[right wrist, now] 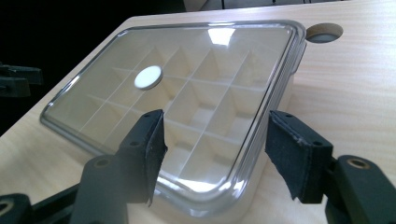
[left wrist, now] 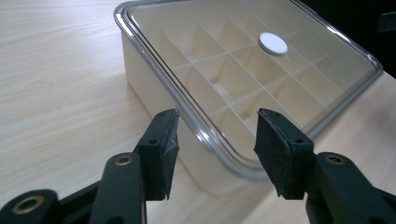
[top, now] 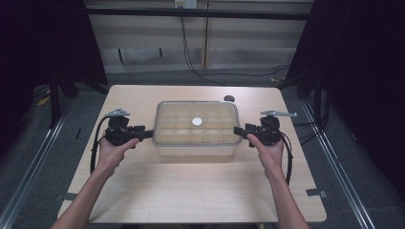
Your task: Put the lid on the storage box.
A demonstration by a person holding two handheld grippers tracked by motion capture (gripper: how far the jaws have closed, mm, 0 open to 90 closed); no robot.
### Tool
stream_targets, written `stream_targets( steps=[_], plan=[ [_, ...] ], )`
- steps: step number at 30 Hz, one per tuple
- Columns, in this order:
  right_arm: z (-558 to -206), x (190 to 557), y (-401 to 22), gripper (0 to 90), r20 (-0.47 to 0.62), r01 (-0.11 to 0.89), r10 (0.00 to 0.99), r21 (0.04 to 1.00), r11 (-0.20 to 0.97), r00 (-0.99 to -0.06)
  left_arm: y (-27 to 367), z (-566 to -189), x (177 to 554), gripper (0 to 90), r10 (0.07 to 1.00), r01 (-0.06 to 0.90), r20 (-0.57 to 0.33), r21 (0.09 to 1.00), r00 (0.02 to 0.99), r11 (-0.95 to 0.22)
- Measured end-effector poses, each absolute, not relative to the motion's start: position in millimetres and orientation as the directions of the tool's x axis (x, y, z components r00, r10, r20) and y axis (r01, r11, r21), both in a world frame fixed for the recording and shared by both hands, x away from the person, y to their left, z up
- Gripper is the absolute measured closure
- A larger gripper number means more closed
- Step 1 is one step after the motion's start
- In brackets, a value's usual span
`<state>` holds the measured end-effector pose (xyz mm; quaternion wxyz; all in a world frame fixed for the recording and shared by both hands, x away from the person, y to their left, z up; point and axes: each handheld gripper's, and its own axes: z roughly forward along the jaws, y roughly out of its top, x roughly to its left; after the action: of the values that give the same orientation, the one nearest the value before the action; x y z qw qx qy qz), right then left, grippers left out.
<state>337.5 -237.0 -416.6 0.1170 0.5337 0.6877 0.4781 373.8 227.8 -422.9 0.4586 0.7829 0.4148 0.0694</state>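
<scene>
From above, we hold the left claw (top: 147, 133) and right claw (top: 239, 130) at opposite ends of the lidded compartment box (top: 196, 129), mid-surface (top: 191, 181). Along the left claw (left wrist: 217, 140), its jaws spread astride the box's corner (left wrist: 243, 170), pinching nothing. Along the right claw (right wrist: 215, 149), jaws spread likewise astride the clear lid (right wrist: 187, 93).

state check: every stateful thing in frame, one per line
compartment box: upright on the table, compartments look empty
clear lid: on the box, closed, white round disc at its middle
left tool: open, jaws straddling the lid's rim at the box's left end, not pressing
right tool: open, jaws straddling the lid's rim at the right end, not pressing
table hole cap: seated in the table behind the box
</scene>
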Motion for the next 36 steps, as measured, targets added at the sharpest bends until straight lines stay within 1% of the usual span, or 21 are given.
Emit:
stream_targets(
  steps=[1,2,3,5,8,9,10,13,17,20,22,24,29,30,36],
  plan=[
    [-417.9,326.9,-238.5,37.9,0.340,0.613,0.844,0.790,-0.016,-0.416,230.6,-425.3,369.2,49.2,0.713,0.582,-0.262,0.775,0.651,-0.246],
    [-417.9,326.9,-238.5,37.9,0.340,0.613,0.844,0.790,-0.016,-0.416,233.0,-427.8,364.8,49.2,0.722,0.583,-0.248,0.770,0.646,-0.258],
    [-419.1,317.6,-240.2,38.4,0.337,0.605,0.841,0.796,-0.015,-0.422,235.2,-429.8,360.5,48.7,0.732,0.586,-0.236,0.766,0.639,-0.264],
    [-420.8,310.2,-241.8,38.5,0.340,0.606,0.839,0.795,-0.015,-0.425,244.9,-432.3,349.1,48.5,0.730,0.584,-0.244,0.771,0.639,-0.253],
    [-422.3,301.6,-242.5,38.3,0.327,0.604,0.842,0.797,-0.002,-0.430,251.7,-433.3,341.9,46.3,0.733,0.587,-0.249,0.771,0.634,-0.246],
    [-422.4,298.5,-242.7,38.2,0.328,0.604,0.841,0.797,-0.001,-0.431,254.5,-434.1,337.1,46.3,0.744,0.586,-0.234,0.771,0.626,-0.250],
    [-423.3,289.4,-243.5,38.2,0.333,0.597,0.839,0.802,-0.013,-0.431,255.6,-435.0,333.1,44.3,0.755,0.585,-0.218,0.769,0.619,-0.258],
    [-425.3,279.9,-244.1,37.9,0.342,0.599,0.837,0.801,-0.021,-0.428,262.8,-438.3,318.6,42.9,0.753,0.585,-0.212,0.765,0.623,-0.268],
    [-426.9,268.1,-243.9,37.1,0.344,0.611,0.843,0.791,-0.022,-0.415,265.2,-440.3,304.4,39.3,0.757,0.583,-0.208,0.768,0.620,-0.266],
    [-430.4,252.8,-246.4,36.9,0.344,0.612,0.844,0.791,-0.024,-0.411,268.8,-441.7,289.0,38.3,0.737,0.581,-0.229,0.771,0.636,-0.262],
    [-431.3,250.3,-247.3,36.8,0.342,0.609,0.844,0.793,-0.023,-0.413,269.4,-442.7,284.7,38.1,0.738,0.578,-0.223,0.771,0.637,-0.266],
    [-434.5,238.0,-250.4,36.6,0.348,0.609,0.844,0.792,-0.033,-0.408,273.0,-446.5,277.0,37.7,0.741,0.578,-0.222,0.772,0.634,-0.263],
    [-437.2,223.7,-254.6,35.9,0.350,0.606,0.844,0.794,-0.036,-0.407,275.4,-451.2,266.2,36.8,0.739,0.587,-0.223,0.761,0.635,-0.275],
    [-438.5,217.6,-256.4,35.4,0.346,0.608,0.847,0.793,-0.034,-0.403,276.6,-449.9,260.0,36.5,0.739,0.570,-0.209,0.775,0.640,-0.274],
    [-446.1,203.5,-261.5,33.9,0.322,0.606,0.863,0.795,-0.023,-0.389,277.4,-455.7,250.5,35.5,0.725,0.571,-0.217,0.769,0.654,-0.285]
  ],
)
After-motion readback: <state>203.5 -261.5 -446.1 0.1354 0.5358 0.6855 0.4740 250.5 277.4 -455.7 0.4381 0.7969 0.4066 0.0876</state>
